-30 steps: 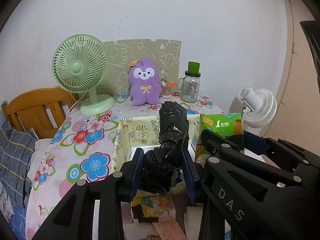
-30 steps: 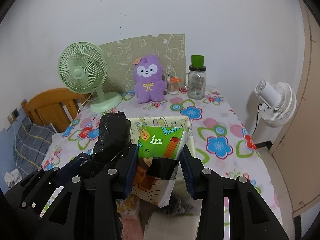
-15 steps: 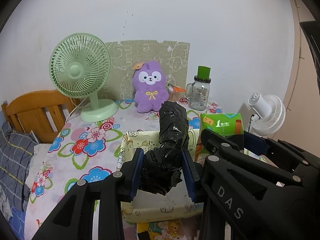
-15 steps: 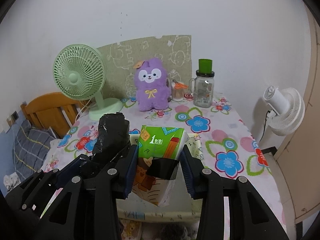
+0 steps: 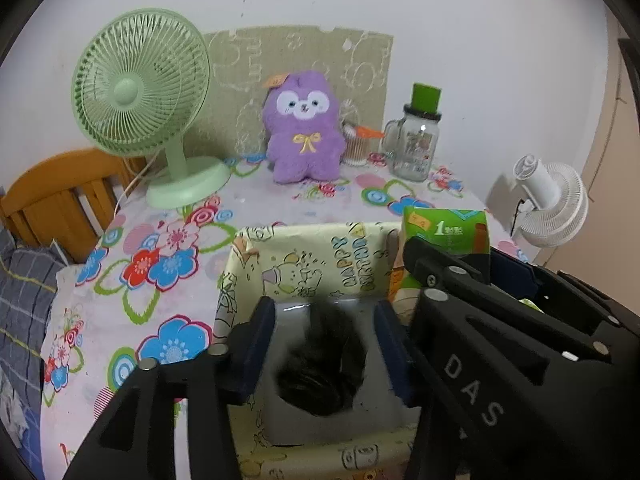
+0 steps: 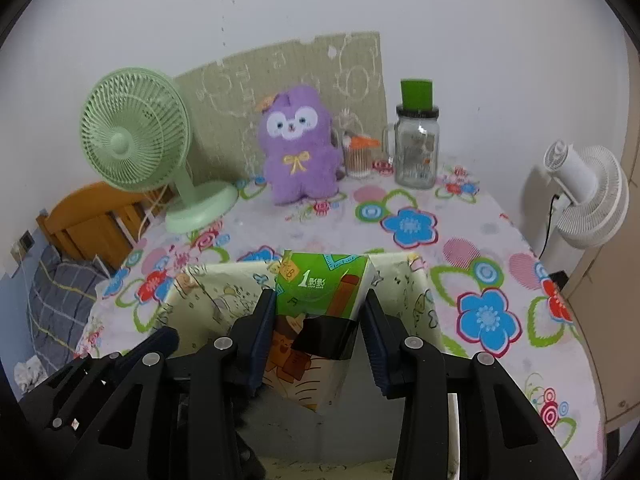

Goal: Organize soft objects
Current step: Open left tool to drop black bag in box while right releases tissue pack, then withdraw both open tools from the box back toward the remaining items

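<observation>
The left gripper (image 5: pixel 324 344) has just been opening; its jaws stand apart, and the blurred black bundle (image 5: pixel 320 376) sits loose between them, low in frame inside the cartoon-printed box (image 5: pixel 312 256). The right gripper (image 6: pixel 318 332) clamps the green tissue pack (image 6: pixel 324 292) at centre frame, over the same box.

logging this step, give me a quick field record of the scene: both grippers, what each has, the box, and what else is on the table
left gripper: jaws have just been opening, pads clear of the black bundle
black bundle: blurred, low inside the box, between the left jaws
right gripper: shut on the tissue pack
tissue pack: green, held over the box
box: open, cartoon print, on the table
table: floral cloth
far edge: green fan, purple plush, glass jar with green lid
beside table: white fan
</observation>
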A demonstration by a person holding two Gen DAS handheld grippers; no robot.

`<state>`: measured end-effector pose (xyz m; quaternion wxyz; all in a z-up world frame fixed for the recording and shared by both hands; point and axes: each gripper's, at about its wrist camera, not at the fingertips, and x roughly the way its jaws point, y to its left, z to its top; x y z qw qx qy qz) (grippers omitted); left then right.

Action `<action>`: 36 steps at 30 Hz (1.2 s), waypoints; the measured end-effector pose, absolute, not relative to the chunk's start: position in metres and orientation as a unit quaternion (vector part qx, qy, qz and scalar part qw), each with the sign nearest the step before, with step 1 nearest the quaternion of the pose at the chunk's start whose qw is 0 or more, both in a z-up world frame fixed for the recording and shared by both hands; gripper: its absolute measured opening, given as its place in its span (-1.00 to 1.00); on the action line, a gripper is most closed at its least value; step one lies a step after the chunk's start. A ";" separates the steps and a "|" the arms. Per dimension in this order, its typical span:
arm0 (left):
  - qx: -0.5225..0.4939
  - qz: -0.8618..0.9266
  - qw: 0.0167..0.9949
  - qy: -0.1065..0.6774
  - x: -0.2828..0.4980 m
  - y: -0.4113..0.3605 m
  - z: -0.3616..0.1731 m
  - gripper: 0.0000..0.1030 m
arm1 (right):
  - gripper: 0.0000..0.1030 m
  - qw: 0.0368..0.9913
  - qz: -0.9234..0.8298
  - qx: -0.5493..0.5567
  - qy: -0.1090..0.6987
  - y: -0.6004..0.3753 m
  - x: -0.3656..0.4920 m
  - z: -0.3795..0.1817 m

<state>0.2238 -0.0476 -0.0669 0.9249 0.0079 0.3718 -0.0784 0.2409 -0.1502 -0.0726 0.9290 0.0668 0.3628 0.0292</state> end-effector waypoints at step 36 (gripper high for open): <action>0.011 -0.078 0.935 0.345 0.183 -0.045 -0.046 0.92 | 0.92 0.939 0.034 0.016 0.341 -0.145 0.193 -0.045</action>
